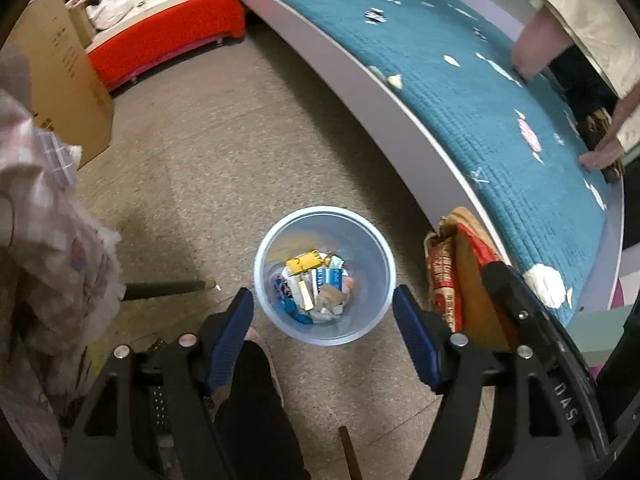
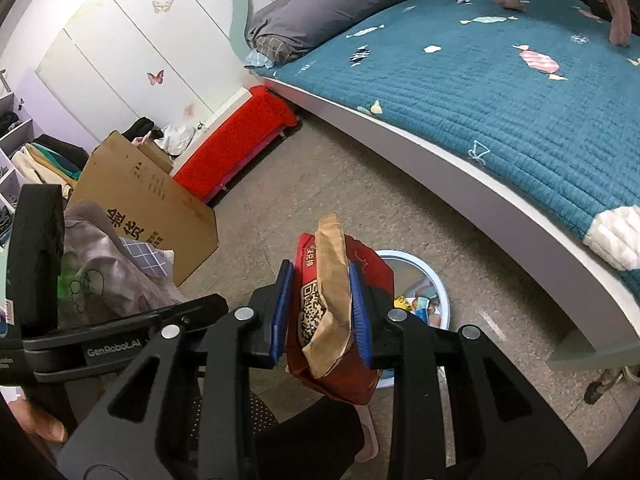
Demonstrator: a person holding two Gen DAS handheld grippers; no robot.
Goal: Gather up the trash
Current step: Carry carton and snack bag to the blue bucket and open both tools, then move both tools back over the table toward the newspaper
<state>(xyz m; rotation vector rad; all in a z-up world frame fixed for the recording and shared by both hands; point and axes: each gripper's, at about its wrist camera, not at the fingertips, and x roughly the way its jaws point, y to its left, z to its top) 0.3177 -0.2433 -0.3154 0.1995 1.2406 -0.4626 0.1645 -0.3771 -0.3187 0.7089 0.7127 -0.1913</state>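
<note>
A pale blue trash bin (image 1: 280, 320) stands on the floor beside the bed, with several wrappers and small cartons (image 1: 316, 288) lying in it. My left gripper (image 1: 323, 295) hangs right above the bin, pointing steeply down. It is open, and its blue pads (image 1: 232, 332) hold nothing. My right gripper (image 2: 320, 270) is shut on a crumpled red and brown paper bag (image 2: 320, 320), which stands upright between the pads. That bag (image 1: 452, 276) also shows at the bin's right side in the left wrist view. The bin's rim (image 2: 404, 258) peeks out behind the bag.
A bed with a teal quilt (image 1: 460, 92) runs along the right, and another person's hands (image 2: 620, 24) rest on it. A cardboard box (image 2: 148, 200), a red bench (image 2: 236, 144) and a heap of plaid cloth (image 1: 48, 208) stand at the left. A foot in a black sock (image 1: 252, 392) is below the gripper.
</note>
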